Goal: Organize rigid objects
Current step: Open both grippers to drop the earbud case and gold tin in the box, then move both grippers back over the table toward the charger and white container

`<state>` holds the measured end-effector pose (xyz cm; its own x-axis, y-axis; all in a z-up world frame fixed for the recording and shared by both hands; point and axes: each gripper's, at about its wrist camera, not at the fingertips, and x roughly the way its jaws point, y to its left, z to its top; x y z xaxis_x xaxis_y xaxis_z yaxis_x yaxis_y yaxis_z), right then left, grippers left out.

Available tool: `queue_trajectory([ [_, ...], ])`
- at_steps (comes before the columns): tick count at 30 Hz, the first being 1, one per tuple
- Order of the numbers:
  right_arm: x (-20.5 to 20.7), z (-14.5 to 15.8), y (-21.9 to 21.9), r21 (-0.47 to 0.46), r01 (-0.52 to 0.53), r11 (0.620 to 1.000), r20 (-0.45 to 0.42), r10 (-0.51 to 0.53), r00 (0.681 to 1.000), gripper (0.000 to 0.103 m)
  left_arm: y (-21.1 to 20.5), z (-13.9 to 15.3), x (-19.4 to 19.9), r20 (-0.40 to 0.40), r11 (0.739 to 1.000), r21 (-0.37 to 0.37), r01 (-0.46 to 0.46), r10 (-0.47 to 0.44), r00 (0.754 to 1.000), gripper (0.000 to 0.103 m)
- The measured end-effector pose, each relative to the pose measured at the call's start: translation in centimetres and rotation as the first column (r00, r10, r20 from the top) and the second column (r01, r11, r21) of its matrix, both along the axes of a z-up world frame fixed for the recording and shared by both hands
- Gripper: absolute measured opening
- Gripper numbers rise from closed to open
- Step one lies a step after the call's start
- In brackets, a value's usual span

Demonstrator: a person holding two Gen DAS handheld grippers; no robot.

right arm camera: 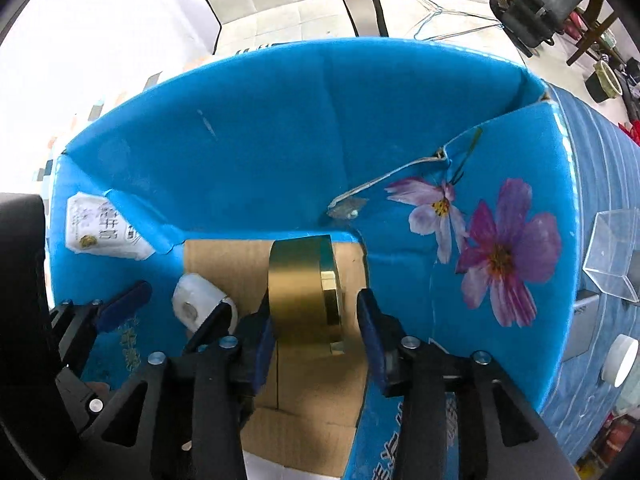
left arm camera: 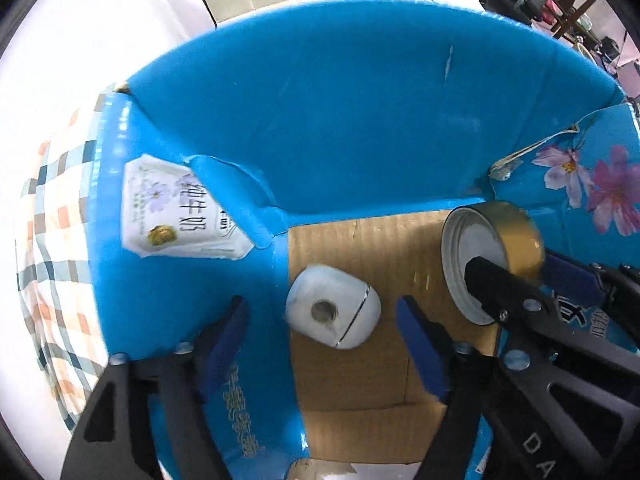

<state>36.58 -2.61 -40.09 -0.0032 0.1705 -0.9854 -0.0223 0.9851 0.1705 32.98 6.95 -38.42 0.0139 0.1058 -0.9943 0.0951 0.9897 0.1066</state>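
Note:
Both grippers reach into a blue cardboard box (left arm camera: 340, 120) with a brown floor. A white rounded case (left arm camera: 334, 312) lies on the floor; my left gripper (left arm camera: 322, 340) is open, its blue-padded fingers apart on either side of it and not touching. The case also shows in the right wrist view (right arm camera: 196, 300). A gold jar lid (right arm camera: 304, 296) stands on edge between my right gripper's (right arm camera: 316, 320) fingers; the left finger touches it, the right finger stands apart. In the left wrist view the lid (left arm camera: 492, 260) shows its white inside, with one black finger across it.
The box (right arm camera: 280, 140) has flower prints (right arm camera: 508, 256) on its right flap and a milk label (left arm camera: 180, 216) on its left. Outside right, on a blue cloth, are a clear plastic box (right arm camera: 612, 256) and a white lid (right arm camera: 620, 360). A checked cloth (left arm camera: 52, 260) lies left.

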Motion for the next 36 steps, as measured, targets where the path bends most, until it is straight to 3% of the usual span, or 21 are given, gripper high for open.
queue_trajectory([
  [1, -0.1, 0.3, 0.0, 0.000, -0.004, 1.000, -0.001, 0.004, 1.000, 0.043, 0.0, 0.3, -0.2, 0.001, 1.000, -0.022, -0.007, 0.007, 1.000, 0.099],
  [2, -0.3, 0.6, 0.1, 0.001, -0.007, 1.000, -0.002, 0.007, 1.000, 0.047, 0.1, 0.5, -0.5, 0.005, 0.999, -0.035, -0.015, 0.015, 1.000, 0.101],
  [7, -0.8, 2.4, 0.1, -0.014, -0.040, 0.999, 0.014, 0.040, 0.999, 0.069, 1.3, 2.3, -2.1, 0.036, 0.999, -0.025, -0.048, 0.049, 0.998, 0.102],
  [9, -1.3, 3.2, -0.1, -0.041, -0.057, 0.998, 0.026, 0.058, 0.998, 0.092, 1.7, 3.0, -3.0, 0.049, 0.998, -0.020, -0.053, 0.054, 0.997, 0.102],
  [13, -2.0, 4.5, -1.2, -0.014, -0.060, 0.998, 0.024, 0.060, 0.998, 0.093, 2.2, 4.5, -4.9, 0.075, 0.997, -0.012, -0.070, 0.071, 0.995, 0.102],
  [24, -8.6, 8.8, -2.4, 0.054, -0.085, 0.995, 0.089, 0.080, 0.993, 0.093, 2.7, 7.1, -8.8, 0.162, 0.995, -0.012, -0.099, 0.099, 0.982, 0.102],
  [31, -10.9, 12.8, -4.5, 0.116, -0.071, 0.991, 0.168, 0.051, 0.984, 0.093, 1.6, 10.9, -11.2, 0.245, 0.993, -0.038, -0.116, 0.121, 0.962, 0.102],
  [36, -12.7, 15.8, -7.6, 0.162, -0.049, 0.986, 0.221, 0.012, 0.975, 0.093, -1.3, 14.0, -12.2, 0.302, 0.995, -0.065, -0.082, 0.098, 0.948, 0.102],
])
